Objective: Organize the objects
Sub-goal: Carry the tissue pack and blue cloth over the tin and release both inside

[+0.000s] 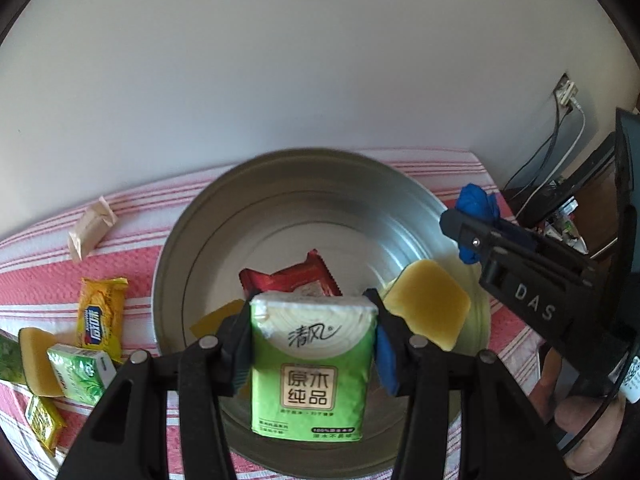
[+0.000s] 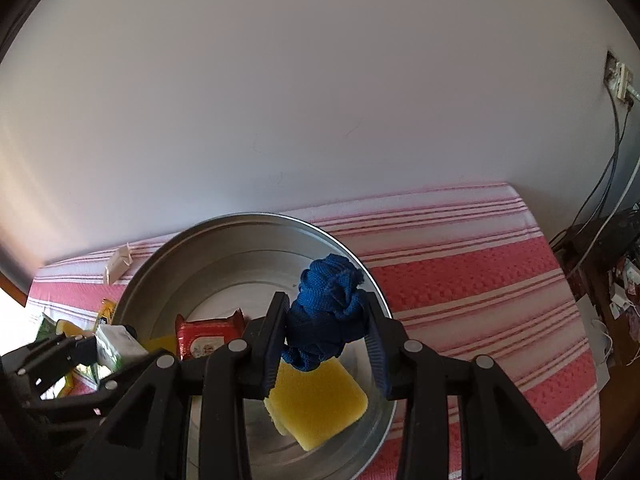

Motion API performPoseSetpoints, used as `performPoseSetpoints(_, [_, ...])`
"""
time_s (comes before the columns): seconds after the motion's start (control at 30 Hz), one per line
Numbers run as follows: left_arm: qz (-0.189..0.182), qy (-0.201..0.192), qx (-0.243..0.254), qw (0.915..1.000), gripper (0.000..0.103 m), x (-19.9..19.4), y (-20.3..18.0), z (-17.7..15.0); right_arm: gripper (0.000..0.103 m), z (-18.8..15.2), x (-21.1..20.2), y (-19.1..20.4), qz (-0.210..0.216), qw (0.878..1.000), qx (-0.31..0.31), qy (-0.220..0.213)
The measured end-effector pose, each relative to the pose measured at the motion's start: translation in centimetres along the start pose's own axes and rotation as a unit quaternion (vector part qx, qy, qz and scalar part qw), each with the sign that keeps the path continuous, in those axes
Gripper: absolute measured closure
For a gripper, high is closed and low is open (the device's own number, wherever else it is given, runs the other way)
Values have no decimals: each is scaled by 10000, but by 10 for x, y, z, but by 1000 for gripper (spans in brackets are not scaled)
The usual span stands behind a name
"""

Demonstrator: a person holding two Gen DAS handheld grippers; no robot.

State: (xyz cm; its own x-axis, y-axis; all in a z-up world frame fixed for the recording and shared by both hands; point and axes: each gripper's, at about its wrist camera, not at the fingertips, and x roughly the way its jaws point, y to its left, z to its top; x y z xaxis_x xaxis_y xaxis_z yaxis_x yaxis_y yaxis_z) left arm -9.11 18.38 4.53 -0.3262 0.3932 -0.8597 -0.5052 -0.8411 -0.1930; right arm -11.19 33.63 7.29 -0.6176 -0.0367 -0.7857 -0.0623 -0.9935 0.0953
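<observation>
Red packet [image 1: 294, 280] and sponge [image 1: 430, 304] crowd the basin [image 1: 208, 216].

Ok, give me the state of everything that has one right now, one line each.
Left gripper: shut on tissue pack, above basin.
Right gripper: shut on blue cloth, above basin.
Basin: upright, partly filled.
Red packet: lying in basin.
Sponge: lying in basin.
Yellow packet: on tablecloth, outside basin.
Beige sachet: on tablecloth, outside basin.

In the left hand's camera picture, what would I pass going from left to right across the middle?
Yellow snack packet → green tissue pack held in the left gripper → yellow sponge in the metal basin → right gripper holding blue cloth.
</observation>
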Motion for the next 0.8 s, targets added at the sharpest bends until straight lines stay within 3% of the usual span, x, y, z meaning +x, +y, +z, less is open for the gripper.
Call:
performPoseSetpoints(0.6, [240, 489, -145, 9984, 53, 42, 1, 3, 60, -3, 43, -2, -13, 9986, 46, 519])
performPoseSetpoints(0.7, [160, 550, -410, 9975, 26, 37, 5, 4, 43, 1, 42, -4, 97, 9980, 133, 603])
performPoseSetpoints(0.77, [235, 500, -600, 9967, 8, 29, 8, 5, 41, 2, 37, -7, 120, 9983, 237, 521])
performPoseSetpoints(0.8, [275, 421, -647, 9966, 6, 23, 8, 5, 41, 2, 33, -9, 96, 9984, 304, 463])
